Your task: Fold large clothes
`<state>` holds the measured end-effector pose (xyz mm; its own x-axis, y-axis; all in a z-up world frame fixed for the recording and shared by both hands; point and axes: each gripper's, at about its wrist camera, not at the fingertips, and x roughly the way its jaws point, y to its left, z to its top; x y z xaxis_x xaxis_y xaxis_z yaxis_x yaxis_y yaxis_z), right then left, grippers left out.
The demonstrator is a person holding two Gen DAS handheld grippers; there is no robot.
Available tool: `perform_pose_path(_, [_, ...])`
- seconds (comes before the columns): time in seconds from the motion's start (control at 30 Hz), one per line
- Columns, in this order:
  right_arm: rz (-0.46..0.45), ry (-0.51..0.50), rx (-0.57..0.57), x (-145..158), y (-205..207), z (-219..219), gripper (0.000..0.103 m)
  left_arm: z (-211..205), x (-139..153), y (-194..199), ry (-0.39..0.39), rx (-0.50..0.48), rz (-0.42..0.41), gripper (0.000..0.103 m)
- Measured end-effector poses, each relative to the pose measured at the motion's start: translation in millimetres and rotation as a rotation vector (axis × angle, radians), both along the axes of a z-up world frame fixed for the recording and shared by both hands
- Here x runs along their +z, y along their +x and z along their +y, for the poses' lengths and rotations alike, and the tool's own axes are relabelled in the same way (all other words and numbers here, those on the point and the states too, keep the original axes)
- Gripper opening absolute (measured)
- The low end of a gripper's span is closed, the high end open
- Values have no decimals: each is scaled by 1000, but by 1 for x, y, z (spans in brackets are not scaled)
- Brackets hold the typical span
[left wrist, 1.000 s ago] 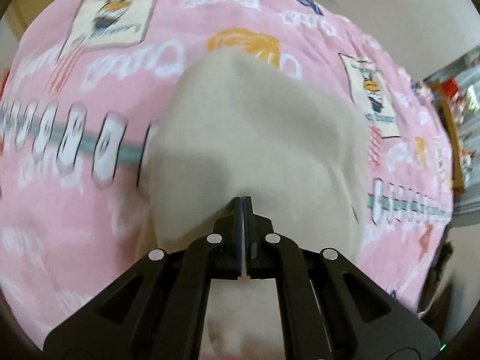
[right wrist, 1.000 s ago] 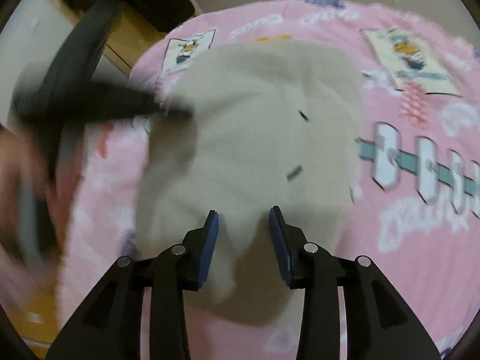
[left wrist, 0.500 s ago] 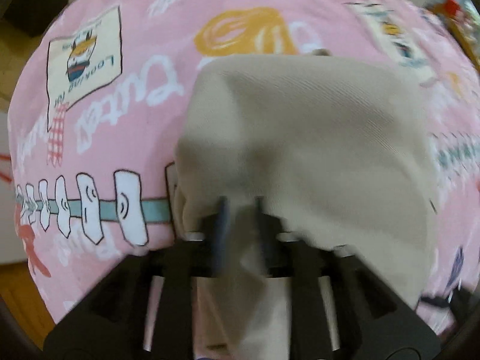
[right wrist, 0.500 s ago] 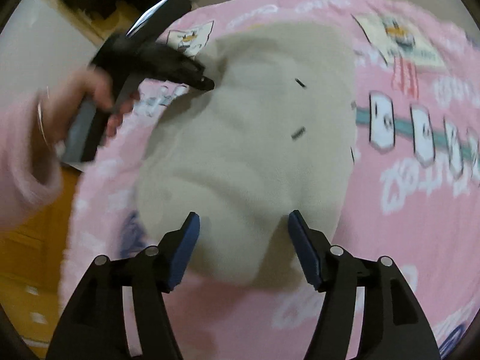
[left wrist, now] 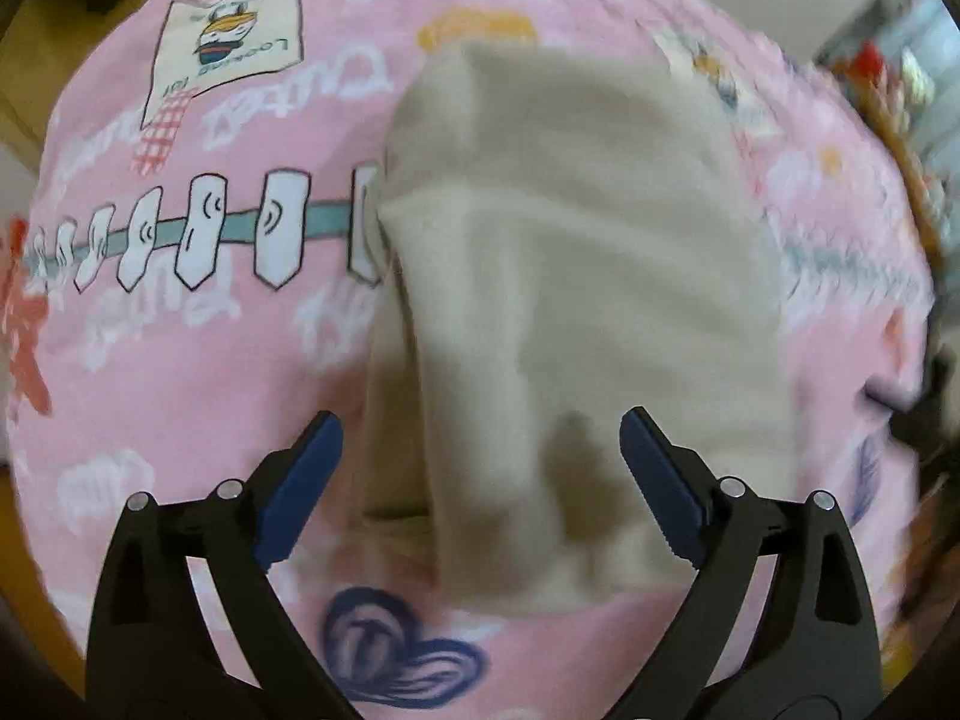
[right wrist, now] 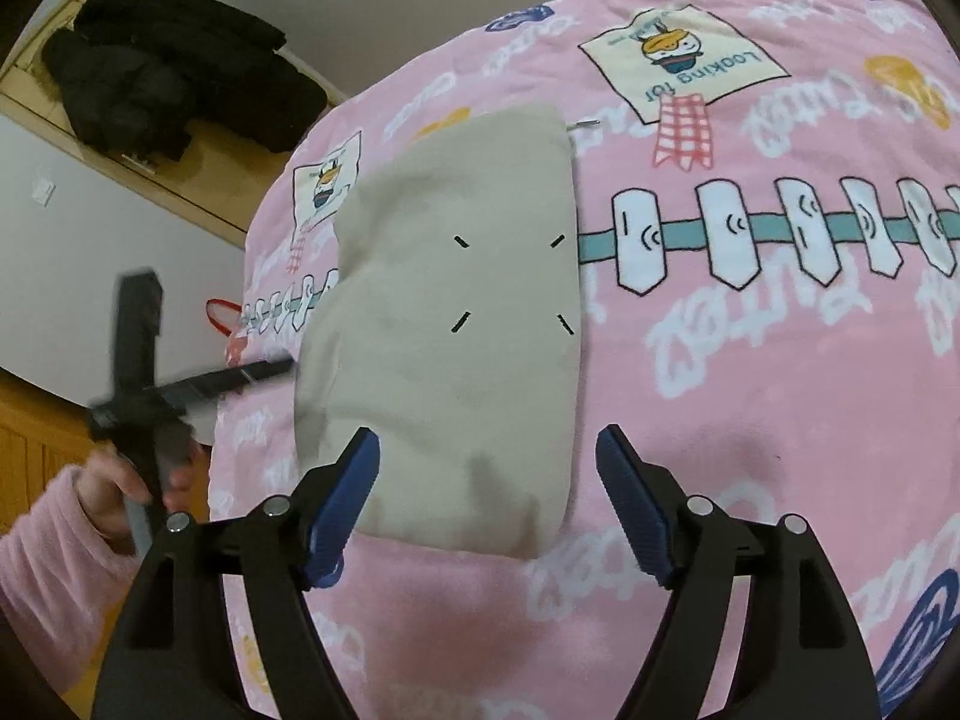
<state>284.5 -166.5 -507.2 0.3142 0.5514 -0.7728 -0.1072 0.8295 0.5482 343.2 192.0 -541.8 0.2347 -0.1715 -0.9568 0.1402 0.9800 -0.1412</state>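
A beige garment lies folded into a compact rectangle on the pink printed bedspread. It also shows in the right wrist view, with small black stitch marks on top. My left gripper is open wide and empty, just above the garment's near edge. My right gripper is open wide and empty, over the garment's near edge on the opposite side. The left gripper also shows in the right wrist view, blurred, beside the garment's left edge, held by a hand in a pink sleeve.
The bedspread covers a bed. A black jacket lies on a wooden surface beyond the bed's far left corner. A red object sits by the bed's left edge. Cluttered shelves stand at the far right.
My left gripper was shut on the garment, laid it down, then opened and drew back. My right gripper opened wider and pulled back. The garment now lies flat and folded.
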Motion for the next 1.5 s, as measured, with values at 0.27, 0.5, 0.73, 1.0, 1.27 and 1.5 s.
perform_pose_path(0.27, [-25, -113, 17, -19, 9, 13, 76, 13, -35, 9, 49, 70, 29, 94])
perform_pose_path(0.5, [37, -79, -2, -48, 60, 17, 83, 9, -51, 37, -80, 37, 83, 94])
perform_pose_path(0.73, [135, 13, -11, -81, 100, 22, 90, 32, -80, 54, -406, 71, 197, 94])
perform_pose_path(1.0, [336, 304, -111, -122, 89, 7, 95, 29, -102, 49, -485, 24, 169, 97])
perform_pose_path(1.27, [286, 296, 10, -121, 89, 26, 96, 2, -106, 42, -667, 7, 255, 97])
perform_pose_path(1.5, [367, 348, 46, -133, 105, 29, 97, -19, -101, 46, -658, 29, 261, 97])
